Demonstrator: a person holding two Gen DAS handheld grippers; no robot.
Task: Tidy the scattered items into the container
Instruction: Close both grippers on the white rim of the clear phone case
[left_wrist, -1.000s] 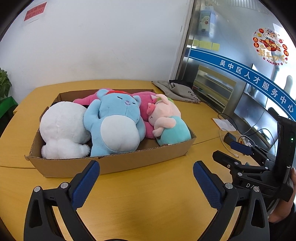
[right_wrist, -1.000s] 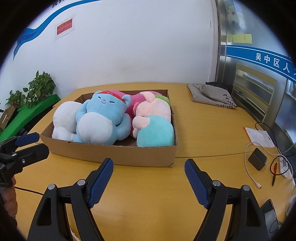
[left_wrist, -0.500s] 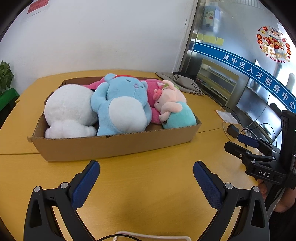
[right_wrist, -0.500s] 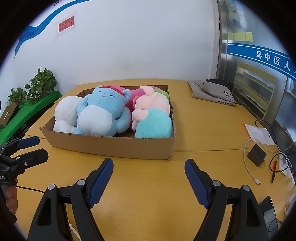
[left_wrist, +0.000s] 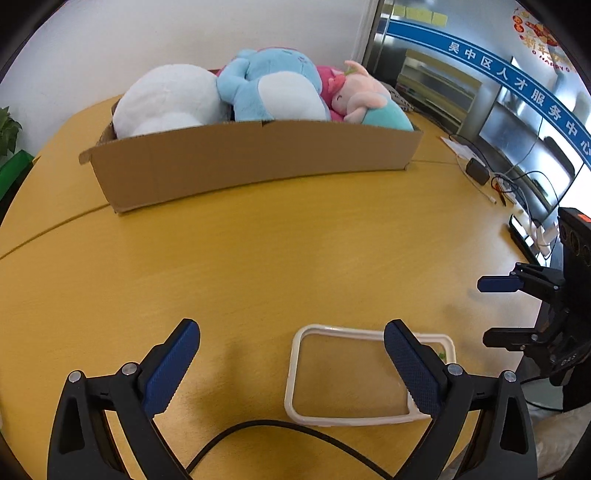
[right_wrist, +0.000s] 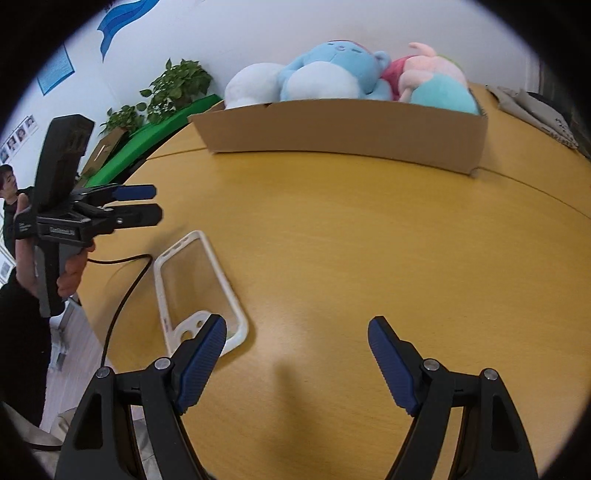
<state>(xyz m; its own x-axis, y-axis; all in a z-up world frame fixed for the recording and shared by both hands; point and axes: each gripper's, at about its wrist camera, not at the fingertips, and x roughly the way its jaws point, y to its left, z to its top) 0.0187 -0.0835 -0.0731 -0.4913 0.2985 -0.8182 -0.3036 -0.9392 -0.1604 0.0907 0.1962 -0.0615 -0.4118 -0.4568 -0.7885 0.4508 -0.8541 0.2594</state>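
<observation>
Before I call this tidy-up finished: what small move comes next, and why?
Probably ease the right gripper left over the clear phone case lying flat on the table. Four plush toys already fill the cardboard box; the case sits loose beside the right gripper's open jaws. The left gripper is open too.

Your table (left_wrist: 295, 240) is smooth yellow wood grain with a faint satin sheen. The box (left_wrist: 255, 158) is plain matt brown cardboard with raw cut edges. Inside it, the white toy (left_wrist: 166, 99), blue toy (left_wrist: 273, 88) and pink toy (left_wrist: 358, 92) are soft fuzzy plush. The phone case (right_wrist: 201, 291) has a clear glossy back and a white rubbery rim. Your left gripper (left_wrist: 291, 365) and right gripper (right_wrist: 295, 362) are matt black plastic with silver metal rivets; their blue pads (right_wrist: 203, 362) look ribbed and rubbery.
</observation>
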